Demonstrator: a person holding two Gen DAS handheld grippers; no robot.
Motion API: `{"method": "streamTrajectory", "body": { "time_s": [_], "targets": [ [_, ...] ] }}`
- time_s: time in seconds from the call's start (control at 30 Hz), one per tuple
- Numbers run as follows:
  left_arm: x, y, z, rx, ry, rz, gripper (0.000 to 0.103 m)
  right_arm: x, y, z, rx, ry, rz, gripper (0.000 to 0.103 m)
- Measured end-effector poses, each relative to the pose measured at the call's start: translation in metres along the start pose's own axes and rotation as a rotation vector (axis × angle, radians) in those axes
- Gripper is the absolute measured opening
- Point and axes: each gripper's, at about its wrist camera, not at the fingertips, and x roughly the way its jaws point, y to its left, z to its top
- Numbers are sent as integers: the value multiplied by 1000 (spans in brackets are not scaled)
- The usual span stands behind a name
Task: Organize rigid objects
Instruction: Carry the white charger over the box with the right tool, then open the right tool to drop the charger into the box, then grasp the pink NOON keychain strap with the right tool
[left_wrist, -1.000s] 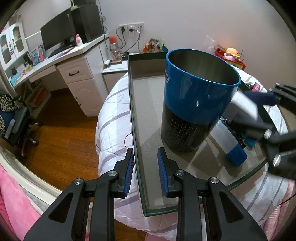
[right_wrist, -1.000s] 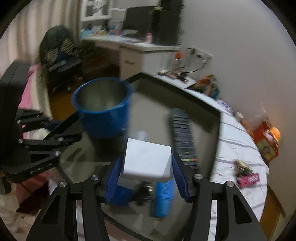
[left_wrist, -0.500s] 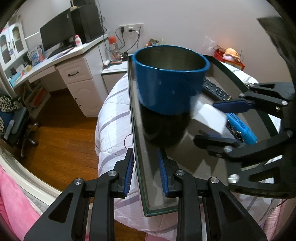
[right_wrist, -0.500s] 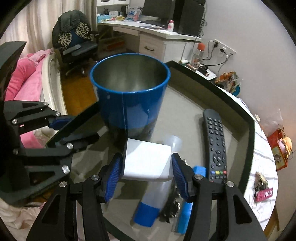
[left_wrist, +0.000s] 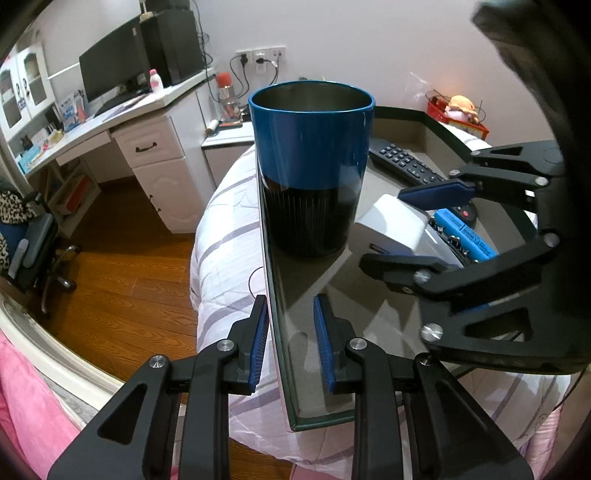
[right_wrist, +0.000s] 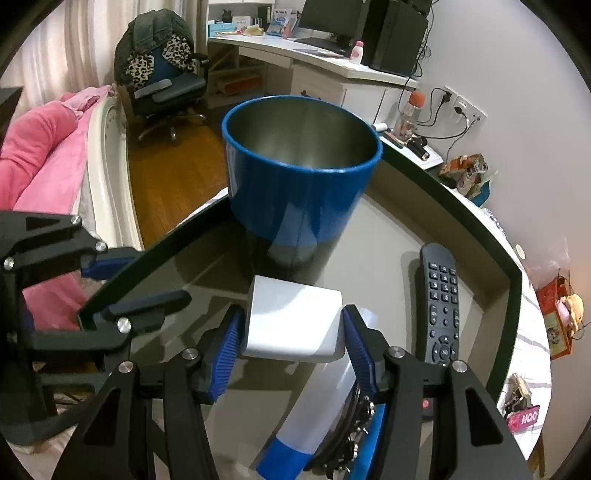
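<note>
**Asker:** As I can't see it, what sits around the blue cup, going left to right?

**Describer:** Left of the blue cup (right_wrist: 301, 184) is the left gripper (left_wrist: 290, 332). Its jaws are slightly apart and hold nothing, straddling the near left edge of the glass tray (left_wrist: 424, 129) the cup stands on. In front of the cup, slightly right, the right gripper (right_wrist: 291, 332) pinches a white box (right_wrist: 293, 319) between its blue pads, one pad pressed on each side. The box hangs just short of the cup's wall, below its rim. Right of the cup lies a black remote (right_wrist: 441, 301). Under the right gripper are a white tube with a blue cap (right_wrist: 314, 413) and a blue battery (left_wrist: 467, 240).

**Asker:** What could go wrong?

**Describer:** I'd guess the box belongs in the cup. Since it sits below the rim, moving straight ahead would knock the wall and could tip the cup or shove it off the nearby left edge. A tilted release could also catch the box on the rim.
</note>
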Motion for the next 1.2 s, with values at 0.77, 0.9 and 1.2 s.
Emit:
{"method": "streamTrajectory", "body": {
  "time_s": [0.77,0.9,1.2],
  "targets": [
    [1,2,-2,-2,4,-1,24,-106,-165,-139,571,-185,-256,73],
    [1,3,-3,-1,4,0,24,-91,-193,-176,676,-130,-282,74],
    [3,3,-5,4,10,11,24,-48,-210,-178,704,-80,-237,74]
  ]
}}
